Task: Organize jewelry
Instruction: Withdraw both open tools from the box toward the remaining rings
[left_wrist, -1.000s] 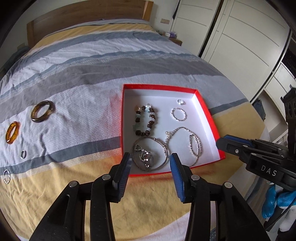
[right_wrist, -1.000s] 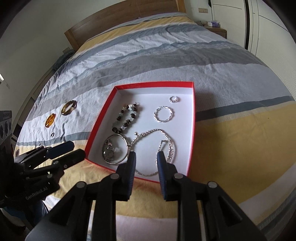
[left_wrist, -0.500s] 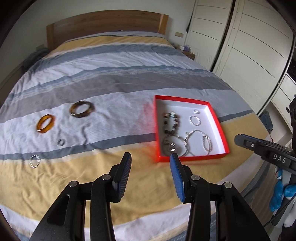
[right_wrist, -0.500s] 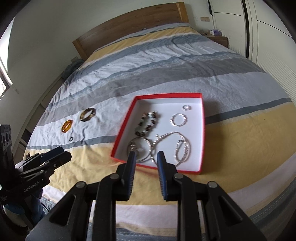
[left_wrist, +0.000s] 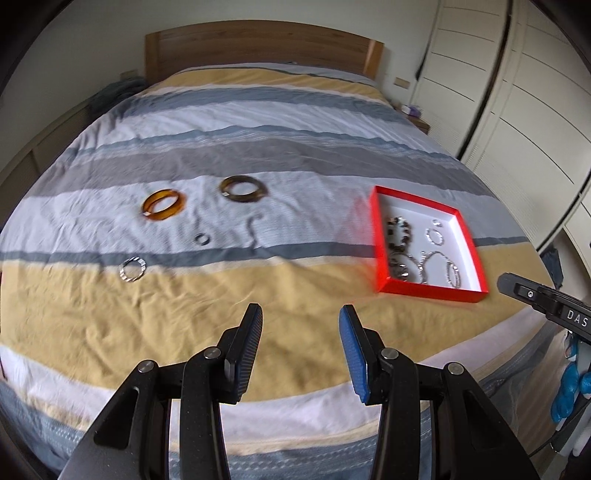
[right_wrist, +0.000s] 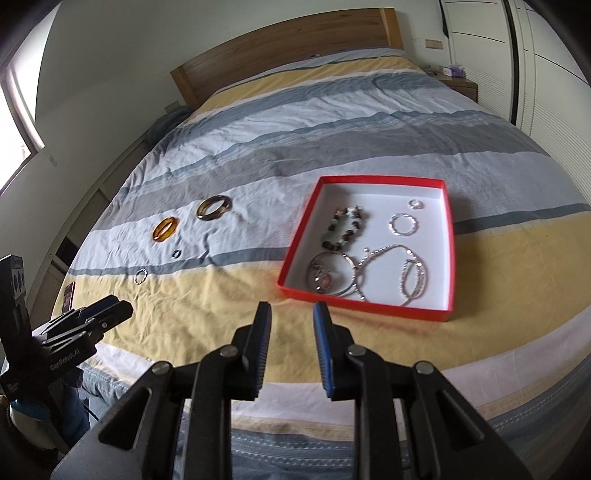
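**Operator:** Four pieces lie loose on the bed (left_wrist: 295, 155), all on the left side: the amber bangle (left_wrist: 163, 205), the dark bangle (left_wrist: 243, 189), a small ring (left_wrist: 202, 239) and a silver hoop (left_wrist: 132, 269). They are well apart from the red box (left_wrist: 380, 236), which already holds the beaded bracelet (right_wrist: 341, 229) and the silver chains.

**Second:** Which hand goes for them?

**Operator:** My left. From the left hand-held gripper (left_wrist: 301, 332) the loose pieces sit ahead and to the left, the silver hoop nearest. The right hand-held gripper (right_wrist: 291, 328) points at the near left corner of the box; for it they lie far off to the left.

**Second:** Jaws?

**Operator:** Left ones are spread with nothing between them. Right ones stand narrower, a clear gap showing, also nothing between them.

**Second:** Any approach worry?

**Operator:** I judge the hoop lies flat on wrinkled cloth, so I'd pinch across its rim from above. The bangles are further back.
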